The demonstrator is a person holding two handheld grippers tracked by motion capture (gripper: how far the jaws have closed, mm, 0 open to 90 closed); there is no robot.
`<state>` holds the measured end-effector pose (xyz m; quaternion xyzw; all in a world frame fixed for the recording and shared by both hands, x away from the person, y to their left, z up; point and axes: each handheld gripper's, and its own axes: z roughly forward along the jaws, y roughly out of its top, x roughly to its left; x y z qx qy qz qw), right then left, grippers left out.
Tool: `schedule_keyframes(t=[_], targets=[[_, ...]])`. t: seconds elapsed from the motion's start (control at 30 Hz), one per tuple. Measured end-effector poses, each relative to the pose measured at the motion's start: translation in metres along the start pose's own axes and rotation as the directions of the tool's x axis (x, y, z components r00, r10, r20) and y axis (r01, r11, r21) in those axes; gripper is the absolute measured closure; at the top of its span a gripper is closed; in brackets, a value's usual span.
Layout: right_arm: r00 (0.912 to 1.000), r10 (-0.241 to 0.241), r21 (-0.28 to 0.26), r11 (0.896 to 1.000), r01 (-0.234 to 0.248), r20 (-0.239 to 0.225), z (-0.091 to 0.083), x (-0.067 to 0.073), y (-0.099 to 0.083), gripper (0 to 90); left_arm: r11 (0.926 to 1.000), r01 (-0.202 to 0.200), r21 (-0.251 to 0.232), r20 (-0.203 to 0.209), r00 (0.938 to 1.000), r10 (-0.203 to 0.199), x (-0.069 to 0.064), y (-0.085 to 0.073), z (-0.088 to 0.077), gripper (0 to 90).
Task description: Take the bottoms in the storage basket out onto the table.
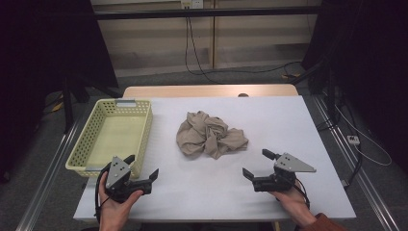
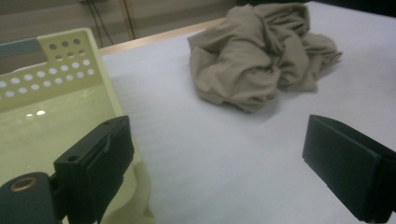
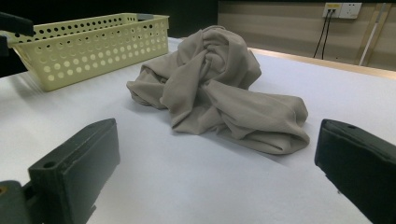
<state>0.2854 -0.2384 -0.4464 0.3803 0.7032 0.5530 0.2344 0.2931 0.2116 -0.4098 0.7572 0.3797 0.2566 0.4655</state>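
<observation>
Between my left gripper and the crumpled cloth I see bare white table, nothing in the path. The yellow basket sits tight against that gripper's outer side, its near corner just beside one jaw, so I have no room to swing that way. My right gripper faces the cloth across open surface too, with free table to its right as far as the edge.
</observation>
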Motion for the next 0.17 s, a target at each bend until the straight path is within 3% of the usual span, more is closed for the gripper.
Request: schedule_keyframes(t=[0.03, 0.17], targets=[[1.0, 0.002, 0.001, 1.0, -0.002, 0.0, -0.0001, -0.0001, 0.0, 0.0, 0.9998, 0.019, 0.001, 0.012, 0.9997, -0.019, 0.0005, -0.0003, 0.0009, 8.4], [1.0, 0.001, 0.002, 1.0, -0.001, 0.0, 0.0, -0.0002, 0.0001, 0.0, 0.9996, 0.027, -0.007, 0.019, 0.9995, -0.027, 0.0031, 0.0013, 0.0007, 8.3]])
